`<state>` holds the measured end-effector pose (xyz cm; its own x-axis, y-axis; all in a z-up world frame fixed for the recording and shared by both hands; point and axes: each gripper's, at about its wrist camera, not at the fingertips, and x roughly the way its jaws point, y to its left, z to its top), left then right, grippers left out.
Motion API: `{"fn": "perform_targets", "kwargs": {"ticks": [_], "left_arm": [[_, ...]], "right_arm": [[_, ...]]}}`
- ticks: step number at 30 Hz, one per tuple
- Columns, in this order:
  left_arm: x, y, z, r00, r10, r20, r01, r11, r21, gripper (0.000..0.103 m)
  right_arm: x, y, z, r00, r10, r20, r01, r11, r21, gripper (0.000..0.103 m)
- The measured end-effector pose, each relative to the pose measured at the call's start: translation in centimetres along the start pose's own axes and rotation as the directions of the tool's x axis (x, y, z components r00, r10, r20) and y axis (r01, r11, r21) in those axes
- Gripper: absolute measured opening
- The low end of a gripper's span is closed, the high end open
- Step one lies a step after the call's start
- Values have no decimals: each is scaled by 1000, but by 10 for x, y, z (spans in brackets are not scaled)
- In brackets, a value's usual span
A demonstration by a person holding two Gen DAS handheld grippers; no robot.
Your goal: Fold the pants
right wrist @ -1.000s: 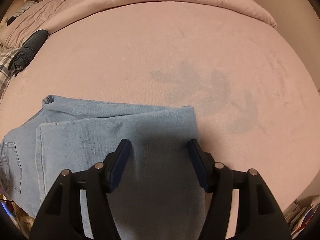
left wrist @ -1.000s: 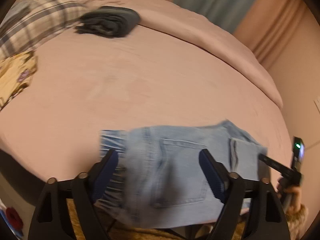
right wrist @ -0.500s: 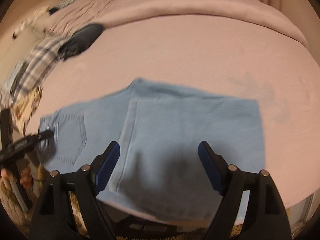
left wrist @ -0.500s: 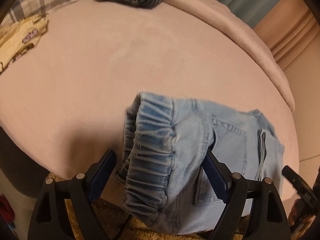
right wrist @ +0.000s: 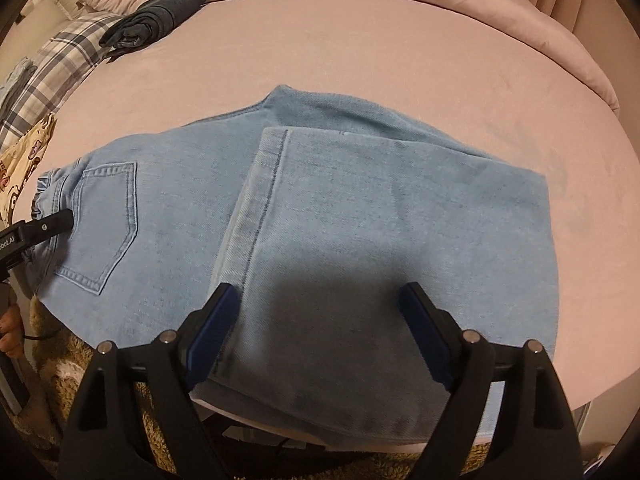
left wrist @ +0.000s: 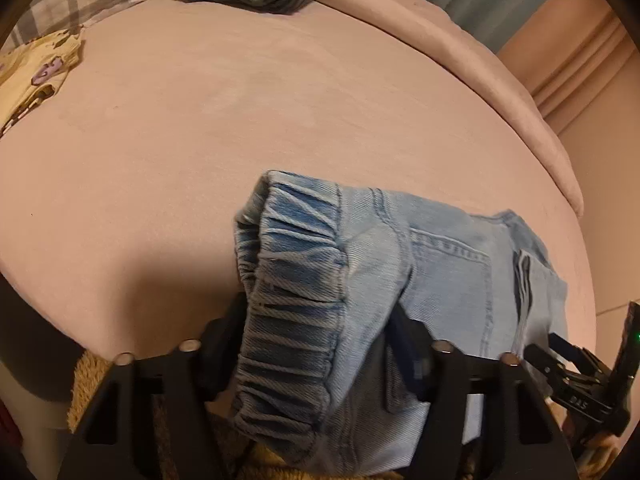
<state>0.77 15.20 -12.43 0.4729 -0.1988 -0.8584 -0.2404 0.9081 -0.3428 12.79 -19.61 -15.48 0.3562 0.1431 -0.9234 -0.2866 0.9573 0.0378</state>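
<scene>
Currently the left tool point(left wrist: 320, 344) sits low at the near edge of the bed point(left wrist: 280, 120), pointing forward, with the gathered elastic waistband point(left wrist: 296, 280) of the light blue jeans point(right wrist: 360, 220) bunched between its two fingers; the cloth hides the pads, so whether the fingers press on it cannot be told. In the right wrist view, the left tool's black tip point(right wrist: 44, 230) rests at the waistband end, beside the back pocket point(right wrist: 104, 220).

The right tool point(right wrist: 320, 320) is held above the folded leg section with its fingers spread wide and nothing clamped between the blue pads point(right wrist: 216, 320).

The jeans lie flat on the near part of the pink bed, seat side up, with the legs doubled over so the hem edge point(right wrist: 272, 168) lies on top. Part of the fabric hangs past the bed edge.

At the far side lie a rolled dark garment point(right wrist: 156, 20), a plaid cloth point(right wrist: 60, 56) and a yellow patterned cloth point(left wrist: 32, 76).
</scene>
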Motion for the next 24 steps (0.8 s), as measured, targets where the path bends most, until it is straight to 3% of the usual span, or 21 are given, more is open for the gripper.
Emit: {"fn": "perform_targets", "kwargs": {"ticks": [5, 7, 10, 12, 16, 18, 22, 24], "left_arm": [[-20, -11, 2, 1000, -3, 14, 3, 1000, 23, 43], [-36, -20, 4, 998, -50, 39, 49, 998, 40, 36], [-50, -28, 6, 994, -89, 58, 85, 995, 57, 36], [-49, -30, 6, 995, -79, 57, 76, 996, 56, 36], [-47, -27, 3, 994, -97, 57, 95, 995, 35, 36], [-50, -28, 4, 991, -122, 62, 121, 992, 30, 36], [-55, -27, 3, 982, -173, 70, 170, 984, 43, 36], [-55, -28, 2, 981, -182, 70, 178, 983, 53, 36]], "right_arm": [[-6, -1, 6, 1000, 26, 0, -26, 999, 19, 82], [-14, 2, 13, 996, 80, 29, -81, 996, 26, 82], [-28, 6, 24, 982, 167, 91, -170, 985, 26, 82], [-28, 8, 32, 959, 265, 96, -271, 962, 47, 82], [-27, 24, 39, 877, 472, 85, -479, 873, 92, 85], [-28, 39, 42, 847, 526, 77, -531, 843, 84, 89], [-25, 75, 55, 831, 553, 56, -556, 828, 73, 90], [-21, 81, 59, 806, 590, 44, -591, 799, 107, 90]]}}
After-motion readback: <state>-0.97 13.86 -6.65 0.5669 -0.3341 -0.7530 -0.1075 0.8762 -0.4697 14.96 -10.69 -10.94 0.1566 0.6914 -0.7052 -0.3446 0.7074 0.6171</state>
